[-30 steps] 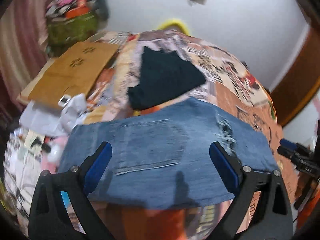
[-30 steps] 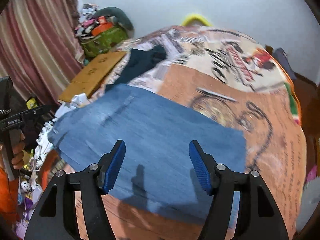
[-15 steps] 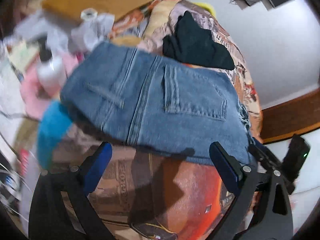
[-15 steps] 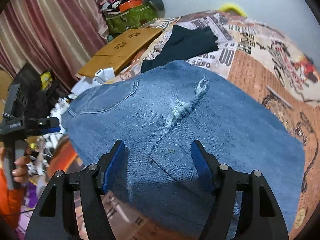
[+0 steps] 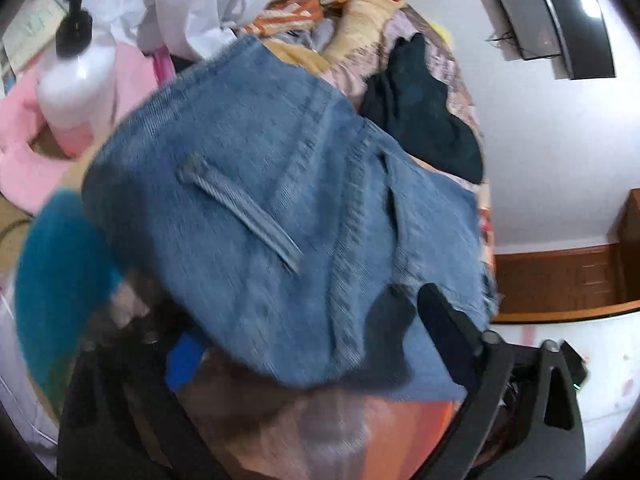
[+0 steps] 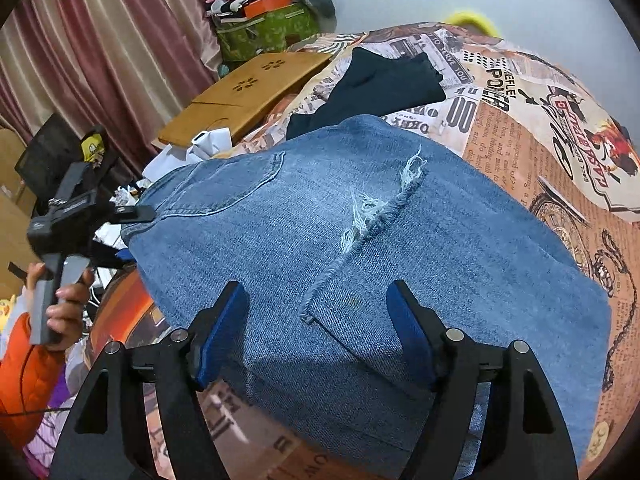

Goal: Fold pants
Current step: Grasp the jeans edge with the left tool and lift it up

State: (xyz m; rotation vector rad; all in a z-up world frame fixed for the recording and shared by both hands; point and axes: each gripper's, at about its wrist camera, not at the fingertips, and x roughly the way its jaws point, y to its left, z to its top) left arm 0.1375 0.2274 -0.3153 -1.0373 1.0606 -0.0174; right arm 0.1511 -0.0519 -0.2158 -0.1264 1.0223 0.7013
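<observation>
Blue denim jeans lie folded on a bed with a newspaper-print cover. A frayed hem edge crosses the top layer. My right gripper is open and empty, hovering over the jeans' near edge. In the left wrist view the jeans fill the middle, waistband end close. My left gripper is open at that end, its jaws either side of the denim edge; the view is blurred. It also shows in the right wrist view, at the jeans' left end.
A dark folded garment lies behind the jeans. A wooden lap tray and white papers sit at the bed's left. A pump bottle, pink cloth and a teal object lie beside the bed.
My left gripper has swung round to the jeans' waistband end and moved in close. My right gripper has come nearer to the jeans' front edge. The frayed hem now shows on top.
</observation>
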